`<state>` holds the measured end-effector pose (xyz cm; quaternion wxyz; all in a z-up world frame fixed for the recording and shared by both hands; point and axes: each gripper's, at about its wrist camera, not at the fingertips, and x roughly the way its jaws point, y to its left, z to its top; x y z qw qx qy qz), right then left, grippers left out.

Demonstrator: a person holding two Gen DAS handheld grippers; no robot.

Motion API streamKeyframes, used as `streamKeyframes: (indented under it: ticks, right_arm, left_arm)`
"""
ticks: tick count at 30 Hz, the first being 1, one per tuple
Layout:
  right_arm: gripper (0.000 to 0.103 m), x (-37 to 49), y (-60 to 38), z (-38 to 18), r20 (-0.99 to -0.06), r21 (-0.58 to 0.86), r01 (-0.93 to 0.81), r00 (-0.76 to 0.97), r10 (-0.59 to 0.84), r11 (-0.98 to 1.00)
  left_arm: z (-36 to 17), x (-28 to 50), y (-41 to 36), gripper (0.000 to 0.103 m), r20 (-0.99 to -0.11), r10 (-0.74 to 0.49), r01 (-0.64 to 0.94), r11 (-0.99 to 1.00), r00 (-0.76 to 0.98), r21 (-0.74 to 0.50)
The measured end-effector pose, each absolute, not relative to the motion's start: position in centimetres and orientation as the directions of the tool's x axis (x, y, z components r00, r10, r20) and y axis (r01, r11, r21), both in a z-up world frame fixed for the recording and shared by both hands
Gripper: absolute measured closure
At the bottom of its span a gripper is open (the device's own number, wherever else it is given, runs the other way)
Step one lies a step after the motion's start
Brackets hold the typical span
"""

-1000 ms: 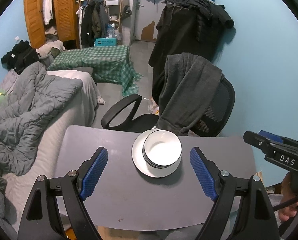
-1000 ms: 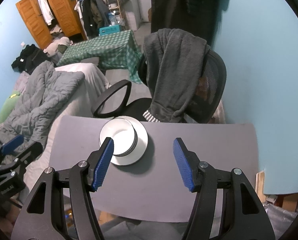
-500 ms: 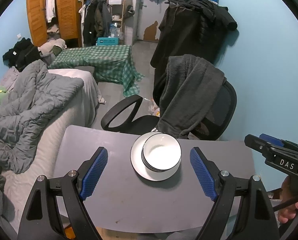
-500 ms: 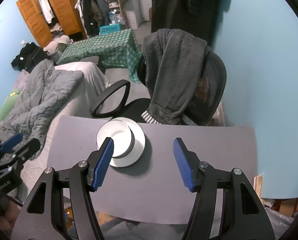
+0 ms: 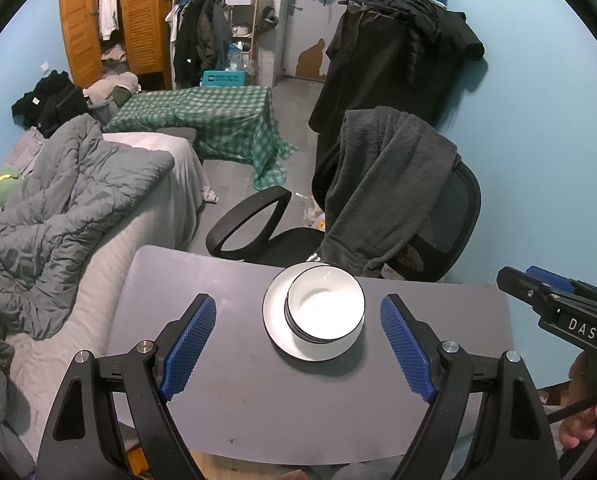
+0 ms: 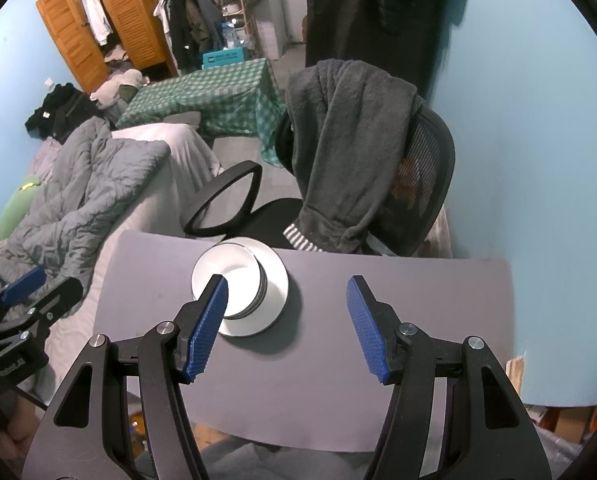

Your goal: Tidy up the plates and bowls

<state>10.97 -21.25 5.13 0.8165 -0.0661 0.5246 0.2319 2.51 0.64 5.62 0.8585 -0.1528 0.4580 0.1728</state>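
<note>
A stack of white bowls with dark rims (image 5: 325, 307) (image 6: 234, 268) rests on a white plate (image 5: 277, 330) (image 6: 276, 284) near the far edge of the grey table (image 5: 258, 400) (image 6: 418, 300). My left gripper (image 5: 298, 340) hovers above the table with its blue pads wide apart; the stack shows between them, farther off. My right gripper (image 6: 288, 324) is open too, empty, with the stack behind its left pad. Each gripper appears at the edge of the other's view: the right gripper (image 5: 554, 312) and the left gripper (image 6: 22, 304).
A black office chair (image 5: 438, 216) draped with a dark grey garment stands right behind the table. A bed with a grey quilt (image 5: 58, 216) lies to the left. A blue wall (image 5: 538, 140) bounds the right side. A person's hand (image 5: 586, 408) holds the right gripper.
The views drifted slightly; the bowl stack sits a little farther left in the right wrist view. Both grippers kept the same opening.
</note>
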Motion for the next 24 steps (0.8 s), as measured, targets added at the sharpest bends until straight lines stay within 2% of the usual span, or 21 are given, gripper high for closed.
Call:
streamKeyframes:
  ticks: [24]
  right_arm:
    - [0.043,11.59,-21.68,5.12,-0.890,0.141,-0.449,0.332,0.312,0.882]
  left_arm:
    - [5.64,2.73,0.35,0.017,-0.844,0.141,-0.421,0.900,0.518,-0.108]
